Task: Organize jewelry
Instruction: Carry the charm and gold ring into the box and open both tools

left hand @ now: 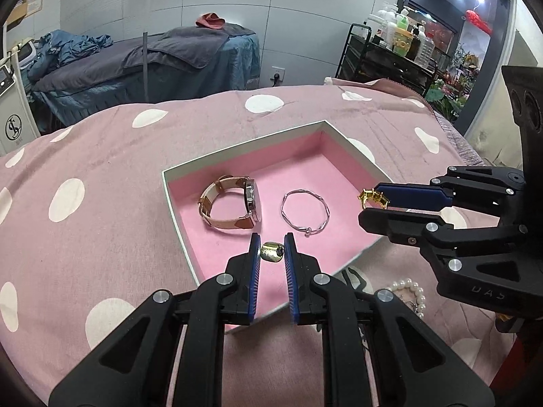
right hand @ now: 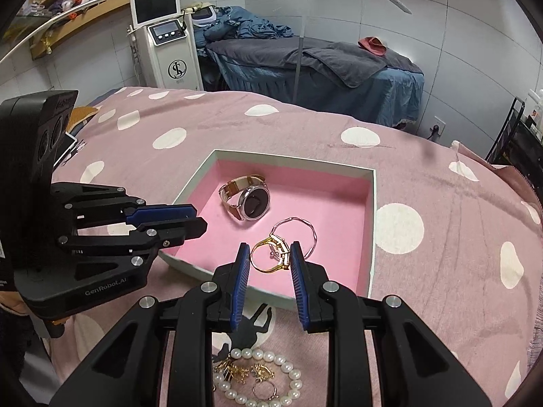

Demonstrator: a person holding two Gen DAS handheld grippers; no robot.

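An open box with pink lining lies on the dotted pink bedspread. Inside it are a watch with a tan strap and a thin silver bangle. My left gripper is shut on a small gold ring above the box's near edge. My right gripper is shut on a gold bracelet over the box's near side; from the left wrist view the bracelet sticks out of its fingertips.
A pearl bracelet, small gold pieces and a ring lie on the bedspread in front of the box. Beyond the bed stand a massage table, a white machine and a black cart of bottles.
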